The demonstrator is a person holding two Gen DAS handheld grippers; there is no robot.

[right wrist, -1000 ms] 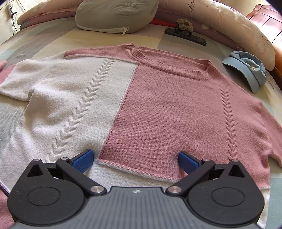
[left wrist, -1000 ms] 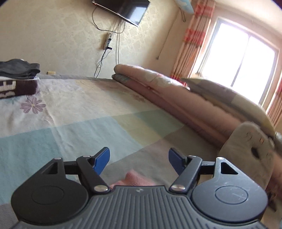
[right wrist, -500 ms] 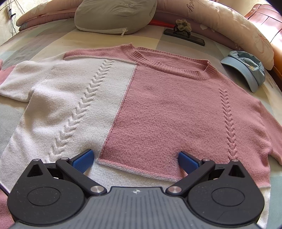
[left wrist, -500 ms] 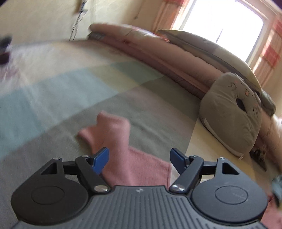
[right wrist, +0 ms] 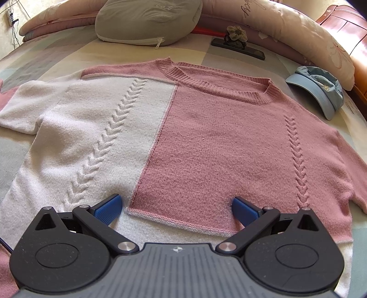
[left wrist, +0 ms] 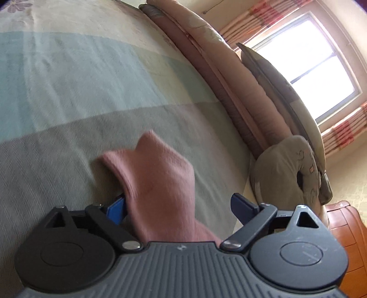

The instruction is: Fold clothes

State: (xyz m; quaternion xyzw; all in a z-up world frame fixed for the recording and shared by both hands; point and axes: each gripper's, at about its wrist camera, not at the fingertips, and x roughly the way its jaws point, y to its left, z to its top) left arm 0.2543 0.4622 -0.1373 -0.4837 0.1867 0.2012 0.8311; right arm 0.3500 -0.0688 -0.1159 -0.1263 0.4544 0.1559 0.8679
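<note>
1. On the bed, over a checked sheet (right wrist: 57,52) of pale blue, grey and cream squares, a knitted sweater (right wrist: 206,142) lies flat with its front up. One half is white and the other half is pink, and each half has a braided line running down it.
2. The round neck of the sweater points toward the far pillows, and the hem lies nearest to the right gripper (right wrist: 176,207).
3. The right gripper hangs above the hem with its blue fingers (right wrist: 107,207) set wide apart. Nothing is between them; the cloth lies below them.
4. The left gripper (left wrist: 179,206) is low over the pink sleeve cuff (left wrist: 158,174), which lies on a grey square of the sheet at the left end of the sweater.
5. Its jaws have just been opening and now stand wide. The cuff lies between them and covers part of the left blue finger (left wrist: 117,209), but the right finger stands apart from the cloth, so nothing is clamped.
6. Beyond the sweater a grey-green cushion (right wrist: 149,20) rests against a long pink bolster (right wrist: 298,34).
7. A light blue cap (right wrist: 318,89) lies just beside the pink shoulder, and a dark flat object with a small flower on it (right wrist: 236,43) lies near the collar.
8. The left view also shows a bright window (left wrist: 316,68) with striped curtains.
</note>
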